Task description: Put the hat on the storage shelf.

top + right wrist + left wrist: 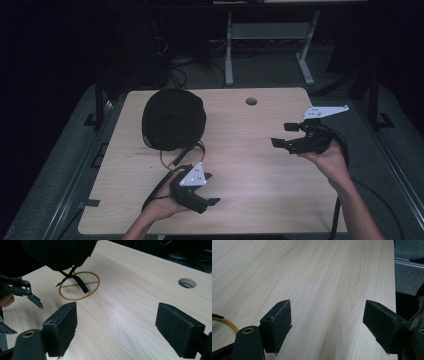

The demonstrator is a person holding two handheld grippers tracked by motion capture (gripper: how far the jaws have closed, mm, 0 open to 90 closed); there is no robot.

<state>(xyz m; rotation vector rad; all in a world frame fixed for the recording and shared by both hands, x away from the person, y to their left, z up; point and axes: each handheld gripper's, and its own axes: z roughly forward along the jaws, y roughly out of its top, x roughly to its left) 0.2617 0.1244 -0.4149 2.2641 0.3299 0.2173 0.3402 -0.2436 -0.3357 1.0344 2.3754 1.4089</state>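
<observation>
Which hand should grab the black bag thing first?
Probably the left. The left gripper sits just below the black bag and its yellow ring, jaws open. The right gripper, also open, is farther off across the table.

A dim lab or office workroom: a pale wood surface point(260, 165) with a cable hole point(251, 101), grey carpet, and tangled cables point(172, 62) and a desk frame point(270, 35) at 12 o'clock.

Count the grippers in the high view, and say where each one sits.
2. The left gripper is held at the near edge of the table, just below the black bag. The right gripper is held over the table's right side.
</observation>
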